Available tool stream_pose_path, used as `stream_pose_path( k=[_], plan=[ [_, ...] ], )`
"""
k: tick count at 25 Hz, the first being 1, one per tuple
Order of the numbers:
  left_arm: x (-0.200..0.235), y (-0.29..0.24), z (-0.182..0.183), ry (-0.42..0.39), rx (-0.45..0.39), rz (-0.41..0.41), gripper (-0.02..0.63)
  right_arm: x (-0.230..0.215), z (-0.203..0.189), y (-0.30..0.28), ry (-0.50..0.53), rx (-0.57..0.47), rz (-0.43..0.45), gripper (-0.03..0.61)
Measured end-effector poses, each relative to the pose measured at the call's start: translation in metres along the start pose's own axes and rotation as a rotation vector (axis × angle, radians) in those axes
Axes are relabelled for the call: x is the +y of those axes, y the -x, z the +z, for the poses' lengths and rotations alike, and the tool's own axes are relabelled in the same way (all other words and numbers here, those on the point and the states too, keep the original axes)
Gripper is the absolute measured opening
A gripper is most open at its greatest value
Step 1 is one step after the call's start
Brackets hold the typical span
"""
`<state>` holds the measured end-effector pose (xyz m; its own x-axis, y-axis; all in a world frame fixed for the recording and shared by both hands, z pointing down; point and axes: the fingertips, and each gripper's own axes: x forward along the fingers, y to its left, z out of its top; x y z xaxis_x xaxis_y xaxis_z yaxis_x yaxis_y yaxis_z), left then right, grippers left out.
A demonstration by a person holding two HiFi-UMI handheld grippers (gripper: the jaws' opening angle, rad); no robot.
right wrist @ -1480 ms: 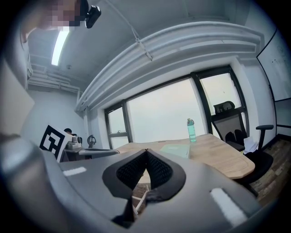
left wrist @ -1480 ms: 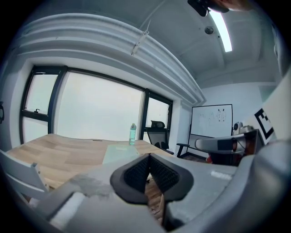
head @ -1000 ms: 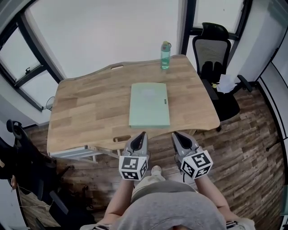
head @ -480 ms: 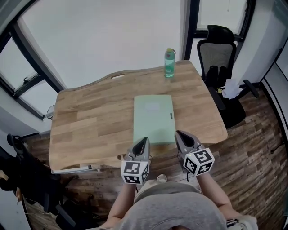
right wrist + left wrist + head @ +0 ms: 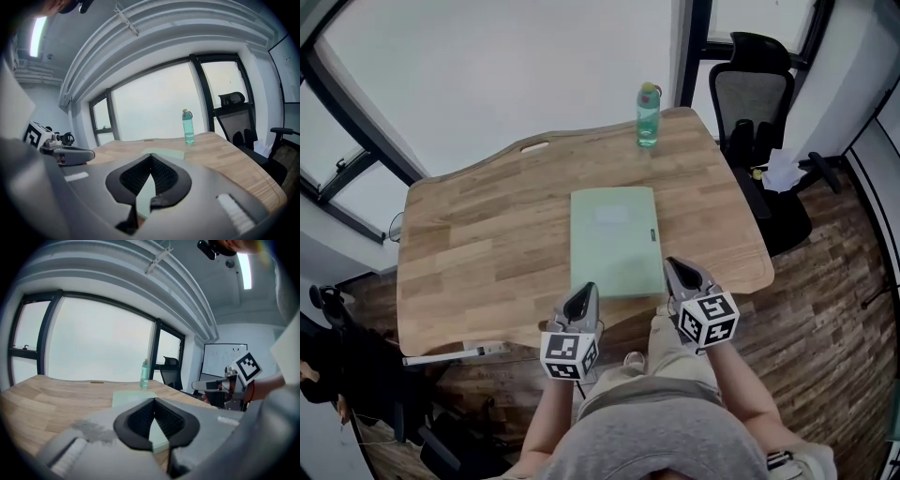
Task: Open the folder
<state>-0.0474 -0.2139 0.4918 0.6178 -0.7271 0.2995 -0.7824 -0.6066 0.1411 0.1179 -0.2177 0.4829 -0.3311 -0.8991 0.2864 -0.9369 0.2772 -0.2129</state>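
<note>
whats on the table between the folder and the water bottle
Nothing: the head view shows only bare wooden table between the green folder and the water bottle.

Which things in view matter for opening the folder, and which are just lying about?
For the job: green folder, closed, flat on the wooden table; left gripper and right gripper, both shut, empty, by its near edge.
Lying about: water bottle standing near the table's far edge; black office chair beside the table.
</note>
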Motion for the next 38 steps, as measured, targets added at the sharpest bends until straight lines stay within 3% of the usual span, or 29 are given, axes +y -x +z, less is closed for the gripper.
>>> stream_pose_path(
  k=[16,23,31,38],
  plan=[
    [0.019,-0.051,-0.028,-0.016,0.106,0.008,0.005,-0.060,-0.058,-0.085,0.082,0.222,0.030,-0.002],
    [0.017,-0.064,-0.047,-0.050,0.192,-0.042,0.033,-0.069,-0.078,-0.107,0.123,0.295,0.046,-0.002],
    [0.015,-0.065,-0.065,-0.081,0.279,-0.128,0.166,-0.077,-0.100,-0.117,0.125,0.365,0.040,-0.002],
    [0.014,-0.062,-0.092,-0.222,0.371,-0.198,0.306,-0.078,-0.104,-0.118,0.115,0.367,0.048,0.000]
  ],
)
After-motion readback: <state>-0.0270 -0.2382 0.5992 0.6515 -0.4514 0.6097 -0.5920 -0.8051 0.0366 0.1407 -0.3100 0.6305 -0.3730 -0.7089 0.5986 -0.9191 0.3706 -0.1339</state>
